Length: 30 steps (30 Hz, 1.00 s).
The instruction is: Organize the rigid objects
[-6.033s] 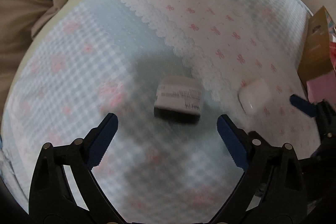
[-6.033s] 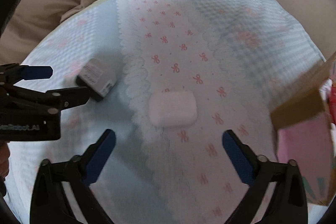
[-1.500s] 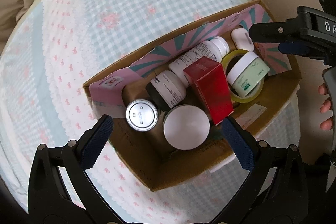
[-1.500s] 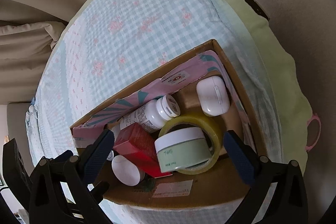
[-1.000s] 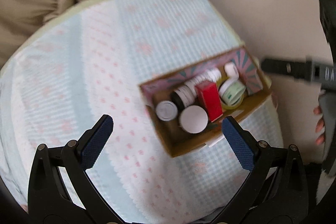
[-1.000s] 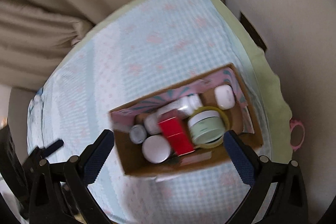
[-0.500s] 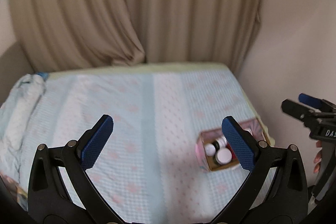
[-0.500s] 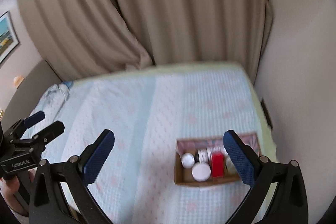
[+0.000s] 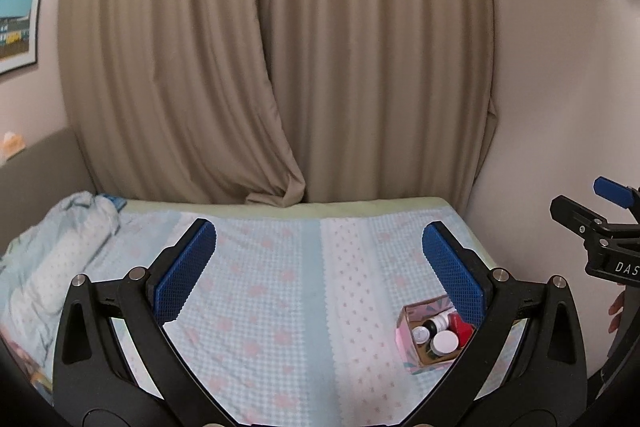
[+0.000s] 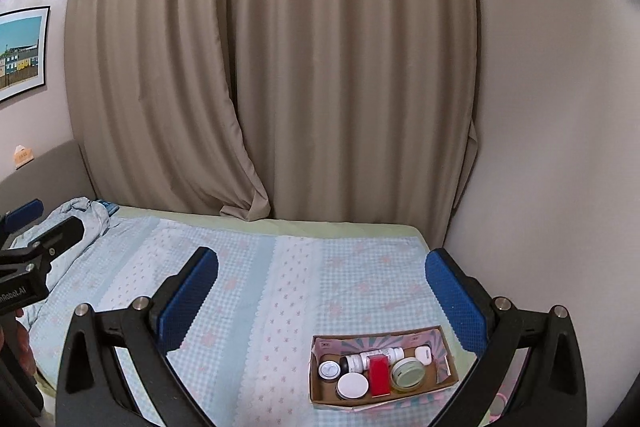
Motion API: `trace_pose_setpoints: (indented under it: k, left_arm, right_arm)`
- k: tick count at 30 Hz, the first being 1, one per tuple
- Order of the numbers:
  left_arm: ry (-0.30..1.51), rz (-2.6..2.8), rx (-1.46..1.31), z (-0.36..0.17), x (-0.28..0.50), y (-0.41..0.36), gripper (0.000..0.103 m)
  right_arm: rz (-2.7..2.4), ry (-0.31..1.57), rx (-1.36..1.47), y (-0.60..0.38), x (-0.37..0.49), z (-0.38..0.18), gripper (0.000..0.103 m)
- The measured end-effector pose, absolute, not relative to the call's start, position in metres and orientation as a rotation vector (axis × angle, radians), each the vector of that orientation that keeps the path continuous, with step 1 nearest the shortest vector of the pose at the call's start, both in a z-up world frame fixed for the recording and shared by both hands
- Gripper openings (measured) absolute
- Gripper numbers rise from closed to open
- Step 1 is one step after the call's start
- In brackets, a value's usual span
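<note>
The right gripper [image 10: 320,303], black-framed with blue ribbed pads, hangs high above the bed with its jaws spread wide and nothing between them. The left gripper [image 9: 318,267] is the same: released, empty, raised well clear of the bedding.

From the right gripper the open cardboard box with a pink patterned lining [image 10: 448,381] lies below and a little to the right, its long axis running left to right across the view. In the left wrist view the same box [image 9: 404,337] sits far down at the right, partly behind the right finger. The right gripper looks the nearer of the 2.

Inside the box, packed close together, are a red rectangular carton [image 10: 379,375], a white bottle lying on its side [image 10: 370,357], a pale green jar inside a roll of clear tape [image 10: 408,375], a small white earbud case [image 10: 423,354], a round white lid [image 10: 352,385] and a silver-capped jar [image 10: 329,371].

No loose rigid item shows on the light blue checked bedspread with pink bows [image 10: 240,287], so the sorting appears done. A crumpled pale blue blanket [image 9: 64,247] lies at the far left, beige curtains [image 10: 280,67] hang behind the bed, and nothing stands between either gripper and the box.
</note>
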<state>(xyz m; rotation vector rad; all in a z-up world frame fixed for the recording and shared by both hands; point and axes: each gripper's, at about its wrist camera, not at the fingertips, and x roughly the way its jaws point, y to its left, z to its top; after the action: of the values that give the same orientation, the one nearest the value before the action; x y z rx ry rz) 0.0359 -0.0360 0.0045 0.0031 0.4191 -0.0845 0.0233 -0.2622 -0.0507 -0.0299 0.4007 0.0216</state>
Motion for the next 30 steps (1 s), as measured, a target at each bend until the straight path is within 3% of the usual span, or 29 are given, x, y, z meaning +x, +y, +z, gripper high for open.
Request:
trace_pose_setpoints:
  k: [30]
  left_arm:
    - [0.422,-0.101,-0.002,0.004,0.039,-0.034,0.103]
  right_arm:
    - [0.017,0.384,0.0,-0.252,0.034,-0.049,0.103]
